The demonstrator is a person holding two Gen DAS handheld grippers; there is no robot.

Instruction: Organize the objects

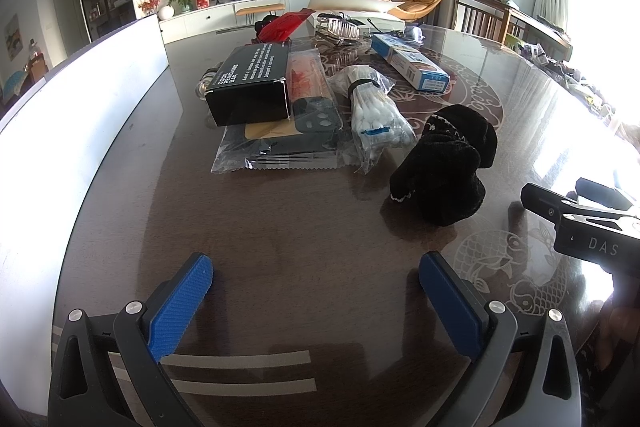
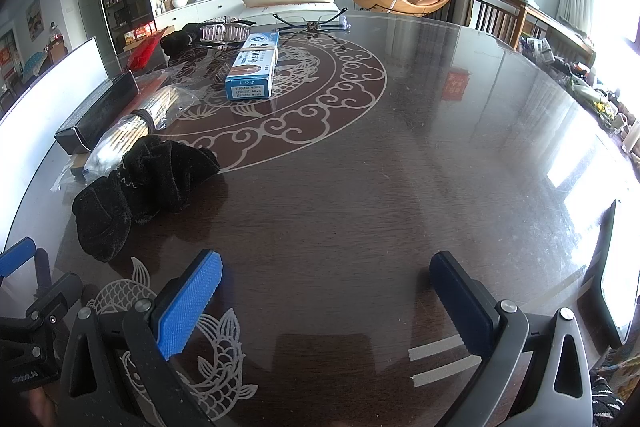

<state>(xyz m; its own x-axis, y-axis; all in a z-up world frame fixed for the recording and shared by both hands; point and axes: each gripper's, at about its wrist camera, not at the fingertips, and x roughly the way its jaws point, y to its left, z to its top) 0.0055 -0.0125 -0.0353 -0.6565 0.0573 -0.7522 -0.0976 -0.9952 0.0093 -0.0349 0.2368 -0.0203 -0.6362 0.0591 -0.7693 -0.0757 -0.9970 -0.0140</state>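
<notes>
I am holding my left gripper (image 1: 316, 287) and right gripper (image 2: 326, 291) spread and empty over the table (image 2: 400, 167). Nothing looks sorted yet: the black sock (image 1: 444, 163), cotton swab bag (image 1: 376, 115), black box (image 1: 252, 83) and blue carton (image 2: 254, 65) are lying scattered.

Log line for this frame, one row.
left tool open, empty | right tool open, empty | black sock bundle nearest, untouched

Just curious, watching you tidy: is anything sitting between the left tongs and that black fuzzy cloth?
Nothing visible. The left tongs hang open over bare table, and the black cloth lies ahead and to their right, with only tabletop between. The bag of cotton swabs lies beyond it.
</notes>
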